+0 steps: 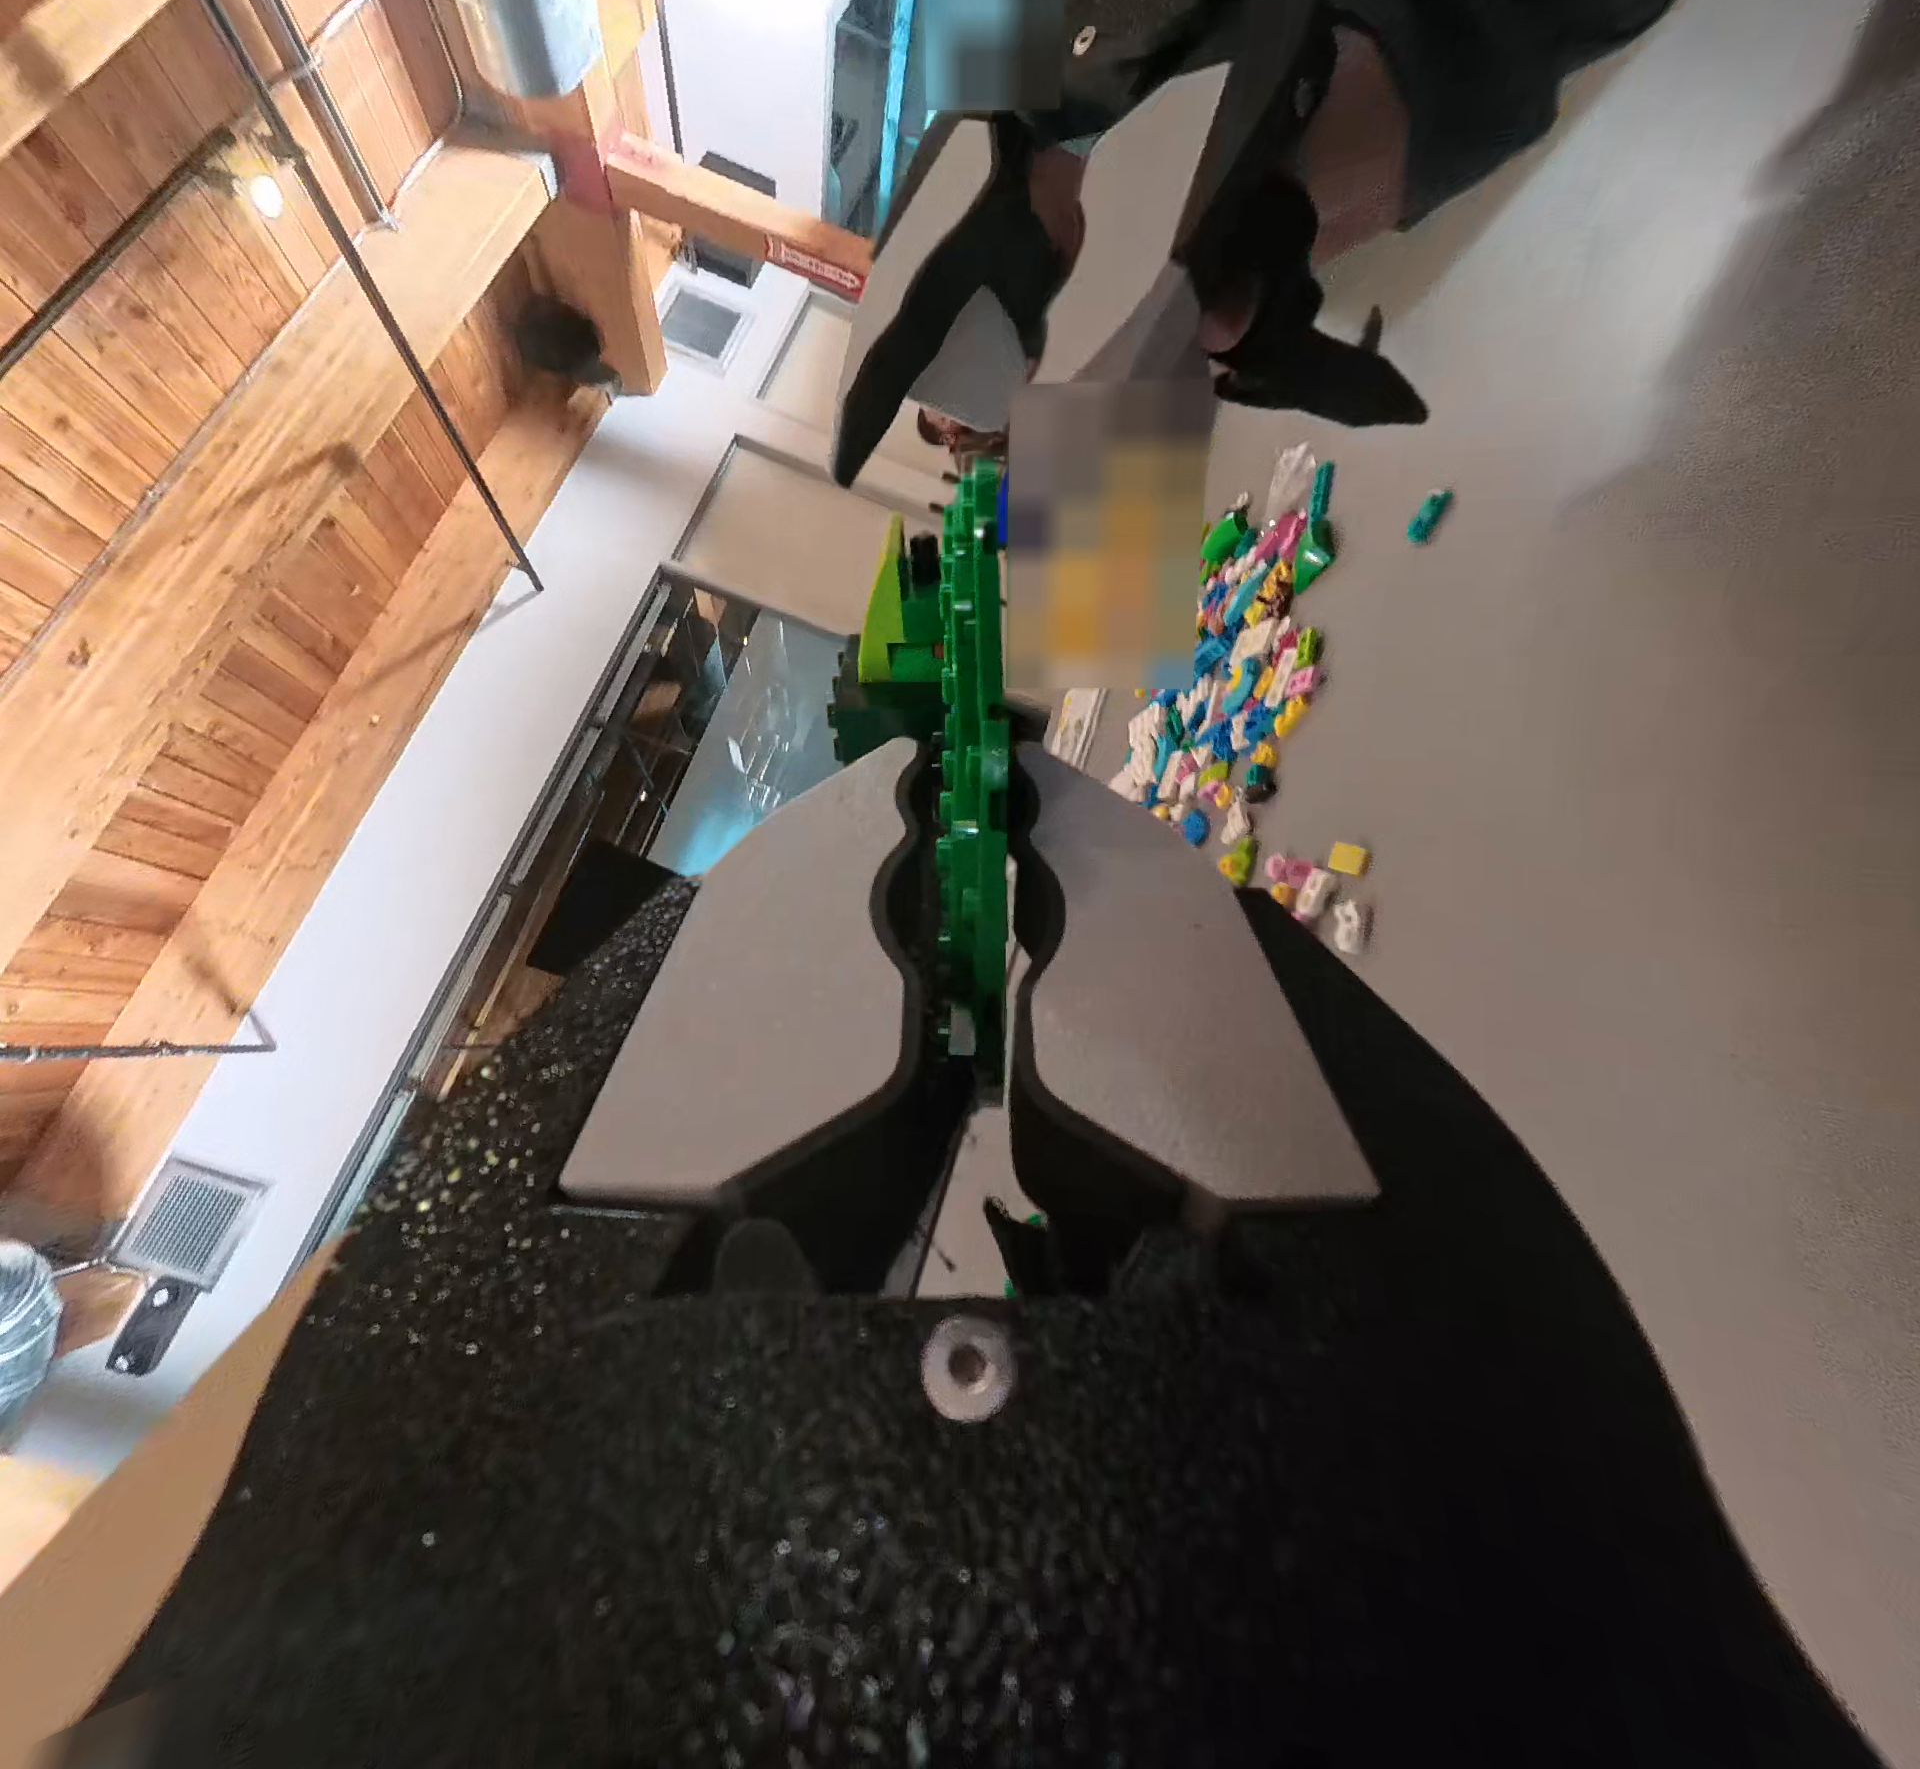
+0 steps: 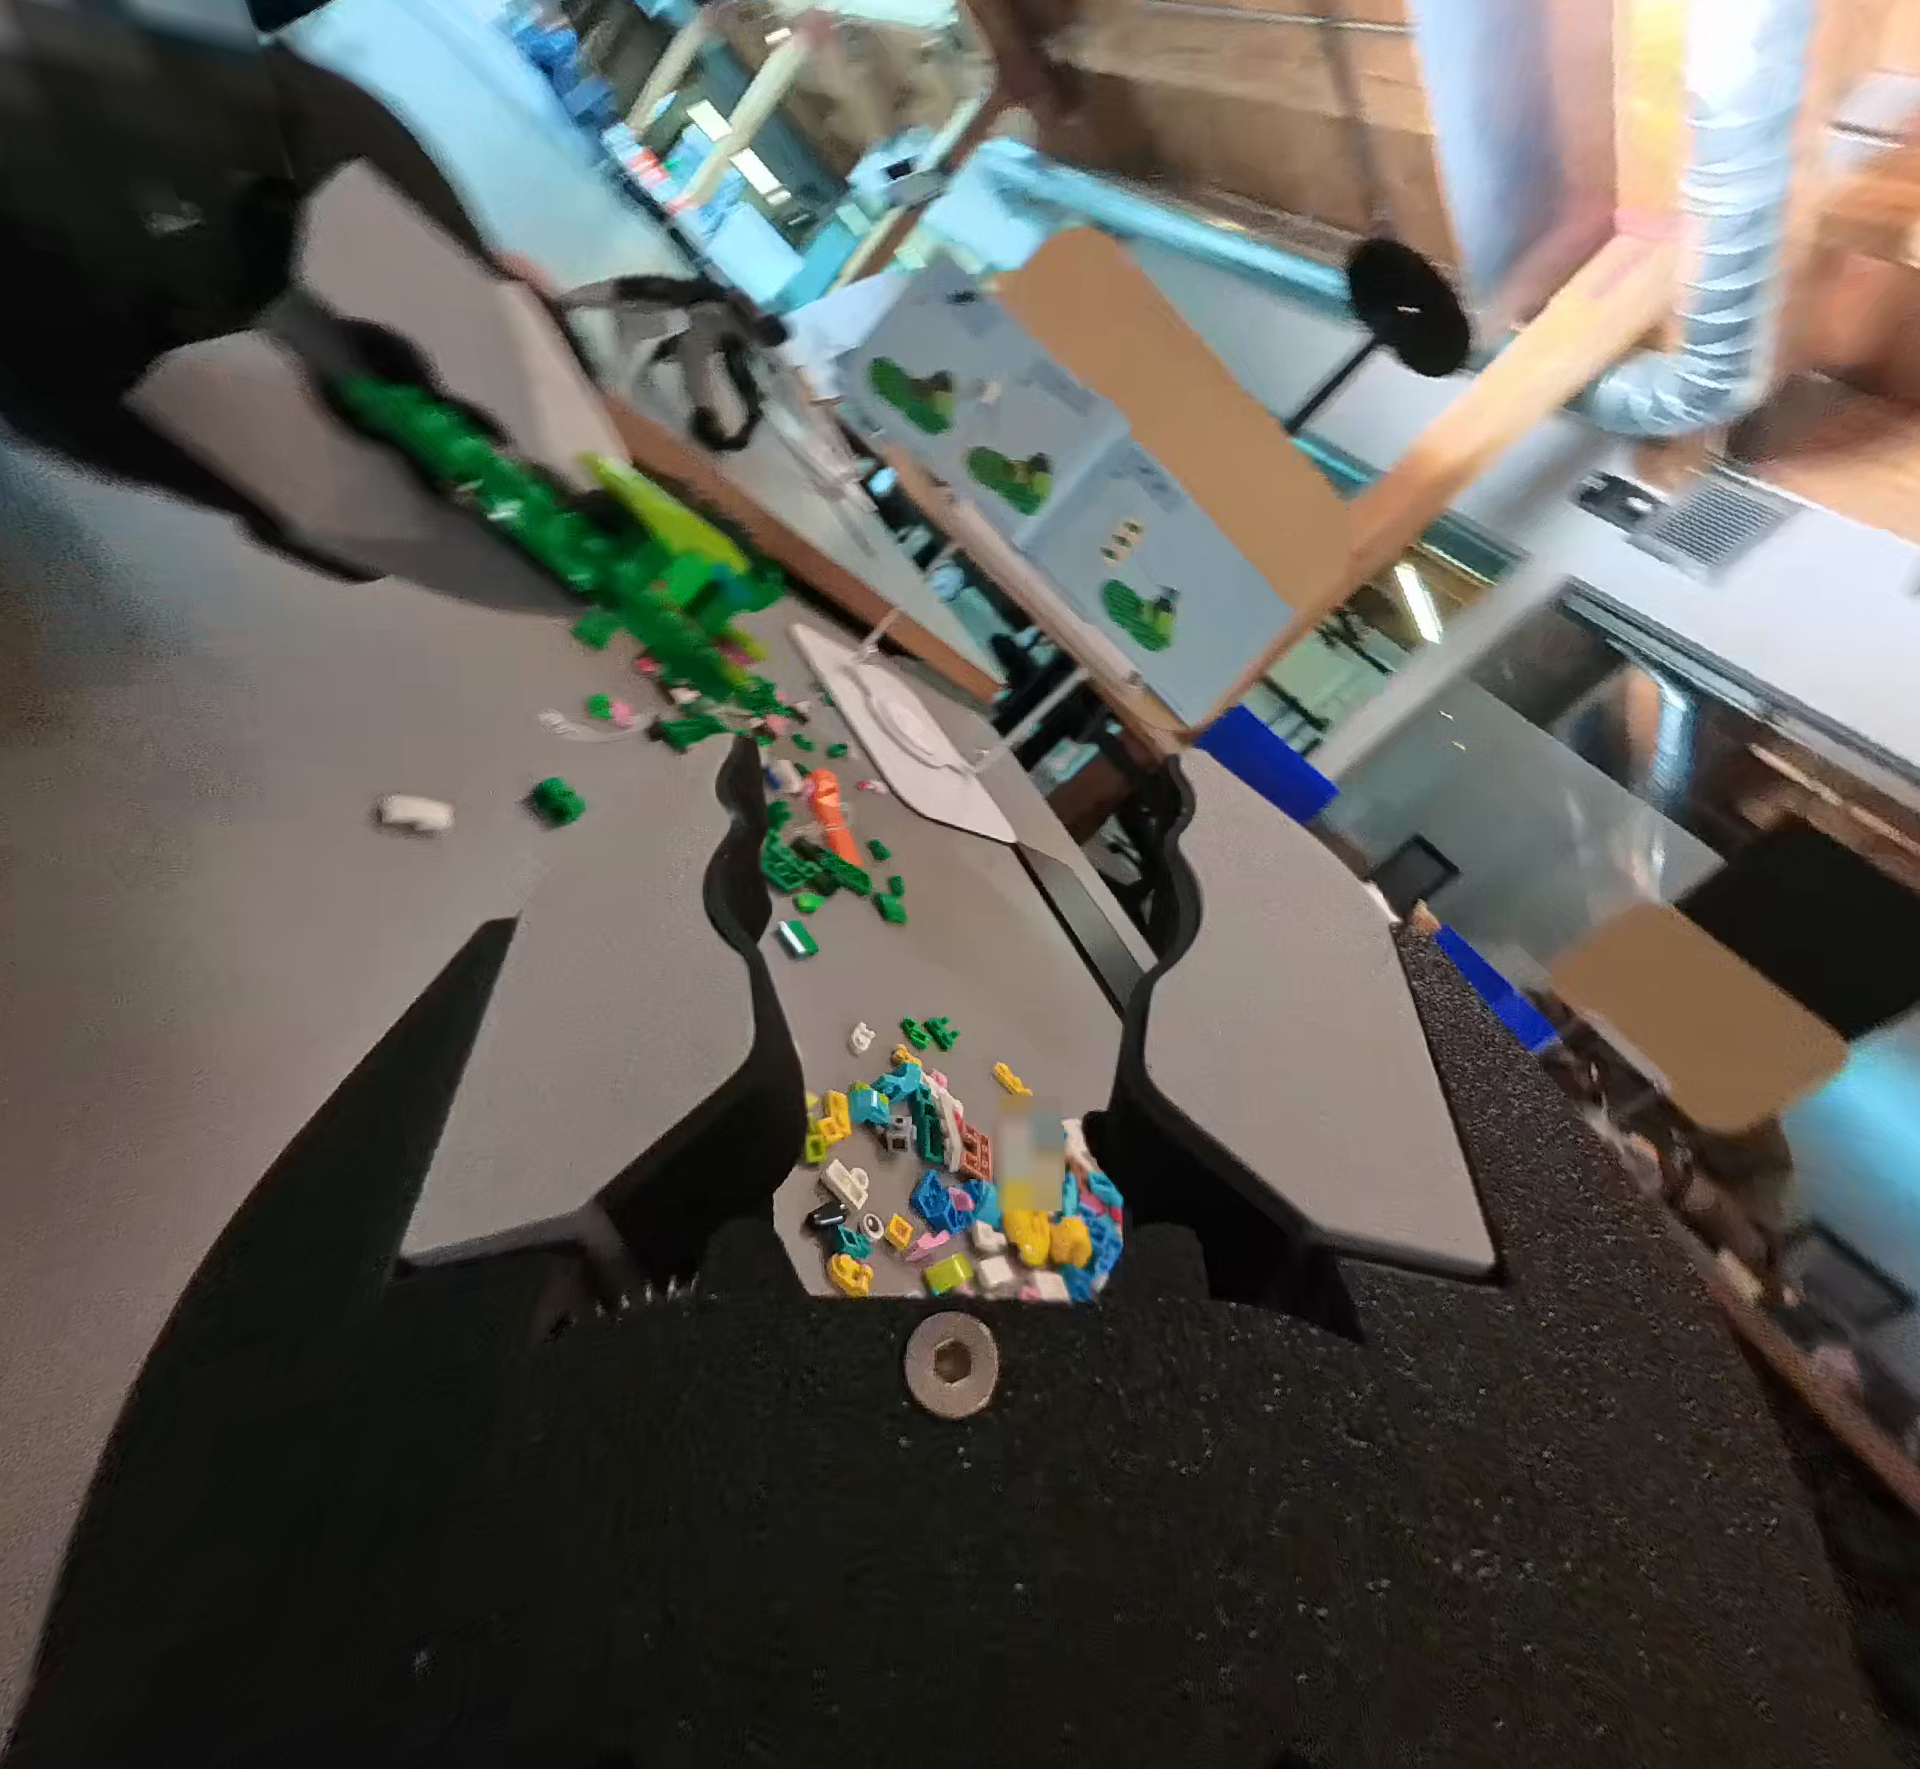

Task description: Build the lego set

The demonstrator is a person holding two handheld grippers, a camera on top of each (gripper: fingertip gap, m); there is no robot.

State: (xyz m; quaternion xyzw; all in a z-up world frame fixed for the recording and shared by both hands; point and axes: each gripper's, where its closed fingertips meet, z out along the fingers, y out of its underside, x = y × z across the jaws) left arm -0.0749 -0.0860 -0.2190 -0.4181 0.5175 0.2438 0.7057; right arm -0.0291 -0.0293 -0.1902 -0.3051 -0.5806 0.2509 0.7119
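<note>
My left gripper (image 1: pixel 971 763) is shut on the edge of a green baseplate (image 1: pixel 971 639), held on edge above the grey table (image 1: pixel 1558 784). A lime slope and green bricks (image 1: pixel 899 623) are fixed to the plate's face. In the right wrist view the left gripper (image 2: pixel 457 462) holds this plate (image 2: pixel 644 566) at the upper left. My right gripper (image 2: pixel 961 763) is open and empty, above the table. It also shows in the left wrist view (image 1: pixel 956 410), just beyond the plate's far end.
A pile of colourful loose bricks (image 2: pixel 966 1189) lies under my right gripper and shows in the left wrist view (image 1: pixel 1247 659). Loose green pieces (image 2: pixel 810 862) and an orange piece (image 2: pixel 831 810) lie farther out. An instruction booklet (image 2: pixel 1039 483) leans on a cardboard box (image 2: pixel 1174 410).
</note>
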